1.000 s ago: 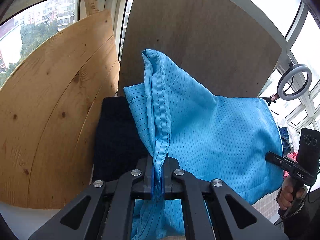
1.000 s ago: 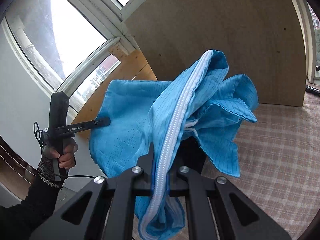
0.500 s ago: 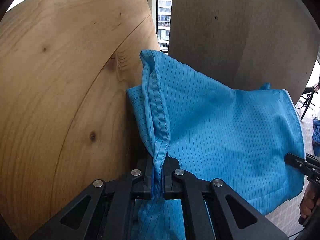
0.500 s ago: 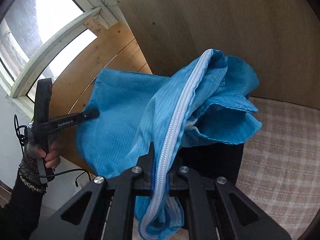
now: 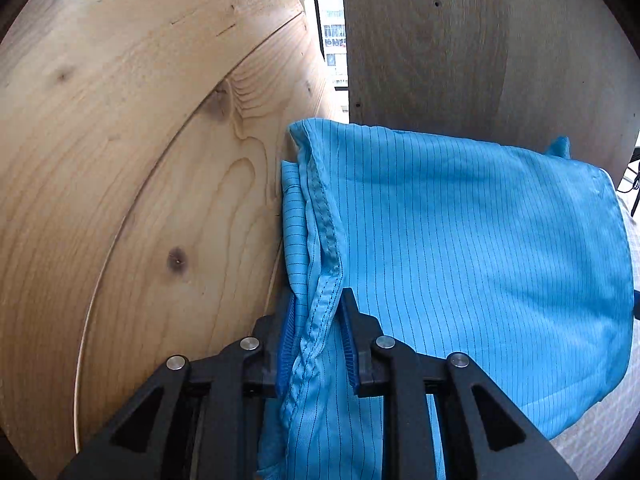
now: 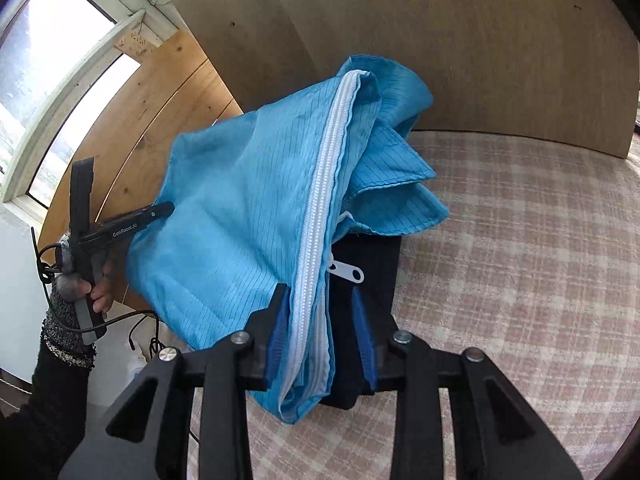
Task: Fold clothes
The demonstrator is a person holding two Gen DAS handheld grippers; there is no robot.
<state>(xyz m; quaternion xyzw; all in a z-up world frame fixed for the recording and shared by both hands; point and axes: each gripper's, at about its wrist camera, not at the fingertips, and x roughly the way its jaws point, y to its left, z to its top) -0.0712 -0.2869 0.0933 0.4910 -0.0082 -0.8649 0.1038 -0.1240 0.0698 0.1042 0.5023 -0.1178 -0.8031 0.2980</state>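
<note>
A blue pinstriped garment (image 5: 472,248) with a white zipper (image 6: 324,196) hangs between my two grippers, low over a dark folded garment (image 6: 368,276) on the checked tabletop. My left gripper (image 5: 316,320) has its jaws parted, and a stitched seam edge (image 5: 320,216) lies loosely between them. My right gripper (image 6: 320,312) has its jaws parted too, with the zipper edge draped between the blue pads. The left gripper also shows in the right wrist view (image 6: 120,228), at the garment's far corner.
A light pine board (image 5: 140,160) stands close on the left. A grey-brown board (image 6: 440,48) stands at the back. The checked cloth (image 6: 520,260) covers the table to the right. Windows (image 6: 48,60) are behind.
Both grippers have opened; they were clamped on the garment's edges before. The garment has come down toward the dark garment and the table. The left gripper is nearer the pine board.
</note>
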